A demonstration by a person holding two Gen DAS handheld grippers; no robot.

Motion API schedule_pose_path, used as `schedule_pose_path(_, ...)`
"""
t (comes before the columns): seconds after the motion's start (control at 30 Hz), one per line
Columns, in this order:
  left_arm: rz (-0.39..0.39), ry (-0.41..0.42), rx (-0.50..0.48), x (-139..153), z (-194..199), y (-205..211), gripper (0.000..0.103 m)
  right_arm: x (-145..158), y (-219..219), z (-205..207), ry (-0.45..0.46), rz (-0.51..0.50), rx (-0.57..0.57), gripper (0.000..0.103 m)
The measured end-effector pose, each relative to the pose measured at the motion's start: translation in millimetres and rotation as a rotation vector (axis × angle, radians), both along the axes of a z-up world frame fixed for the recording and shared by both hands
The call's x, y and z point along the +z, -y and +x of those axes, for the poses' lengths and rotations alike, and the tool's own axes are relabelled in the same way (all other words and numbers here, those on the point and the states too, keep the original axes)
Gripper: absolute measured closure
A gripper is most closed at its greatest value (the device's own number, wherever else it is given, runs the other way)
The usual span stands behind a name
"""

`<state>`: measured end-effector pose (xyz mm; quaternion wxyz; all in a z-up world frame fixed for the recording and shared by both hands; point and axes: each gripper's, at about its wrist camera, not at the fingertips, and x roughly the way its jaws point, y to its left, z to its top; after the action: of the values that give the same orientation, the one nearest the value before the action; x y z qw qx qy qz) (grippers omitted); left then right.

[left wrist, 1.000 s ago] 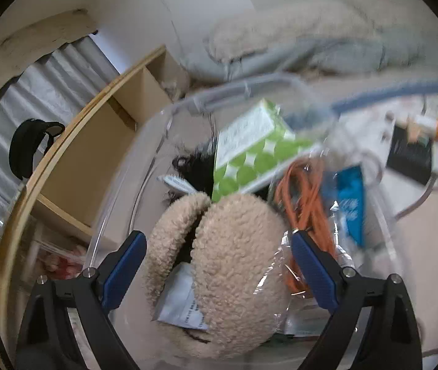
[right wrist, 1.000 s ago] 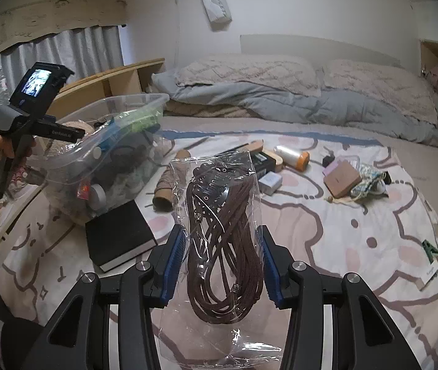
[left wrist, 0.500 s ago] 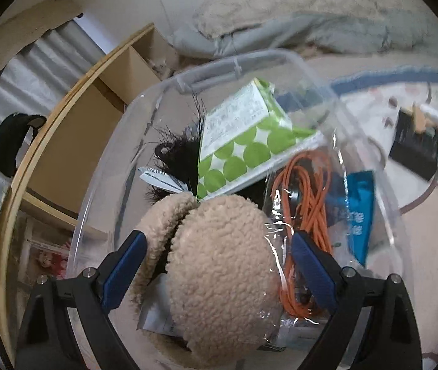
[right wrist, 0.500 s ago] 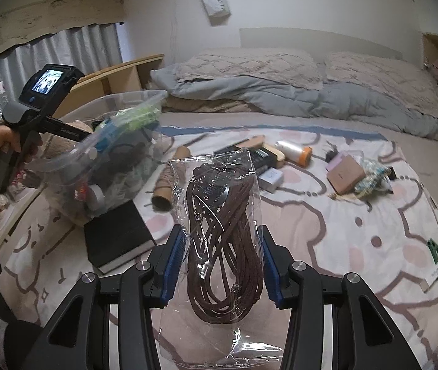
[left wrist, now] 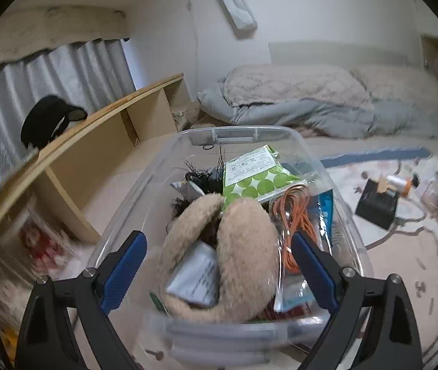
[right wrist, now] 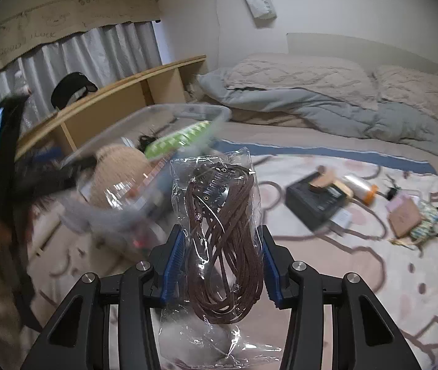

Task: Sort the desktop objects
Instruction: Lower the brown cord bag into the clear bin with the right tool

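Note:
A clear plastic bin (left wrist: 237, 129) stands on the bed. It holds beige fluffy earmuffs (left wrist: 243, 246) in a plastic bag, a green-dotted packet (left wrist: 259, 182), an orange cord (left wrist: 296, 212) and other packets. My left gripper (left wrist: 217, 237) is open over the bin's near end, its pads clear of the earmuffs on both sides. My right gripper (right wrist: 220, 234) is shut on a clear bag of coiled brown cord (right wrist: 225, 246), held in the air just right of the bin (right wrist: 188, 109). The bin looks blurred in the right wrist view.
On the patterned bedspread to the right lie a black box (right wrist: 314, 206), a bottle with an orange cap (right wrist: 361, 188) and a brown pouch (right wrist: 404, 215). A wooden shelf (left wrist: 101, 141) with a black cap (left wrist: 49, 117) runs along the left. Pillows and a grey duvet (right wrist: 342, 114) lie behind.
My left gripper has drawn back and up from the earmuffs, so the bin's near rim now shows. My right gripper has carried the cord bag up and closer to the bin.

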<state>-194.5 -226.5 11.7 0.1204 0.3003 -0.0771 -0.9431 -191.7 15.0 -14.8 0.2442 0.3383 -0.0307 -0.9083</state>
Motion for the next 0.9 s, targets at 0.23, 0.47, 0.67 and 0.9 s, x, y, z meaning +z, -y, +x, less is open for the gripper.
schedule_pose_path(0.23, 0.096, -0.071, 0.044, -14, 48, 26, 0.008, 19, 52, -35, 0.065, -0.037, 0.005, 0.056)
schedule_pose_path(0.47, 0.157, -0.083, 0.052, -28, 87, 43, 0.008, 21, 99, -67, 0.164, -0.091, -0.014, 0.056)
schedule_pose_path(0.67, 0.178, -0.086, 0.047, -30, 104, 55, 0.008, 14, 127, -84, 0.213, -0.1, -0.031, 0.056)
schedule_pose_path(0.9, 0.2, -0.108, 0.042, -26, 109, 65, 0.008, -1, 151, -95, 0.212, -0.029, -0.048, 0.054)
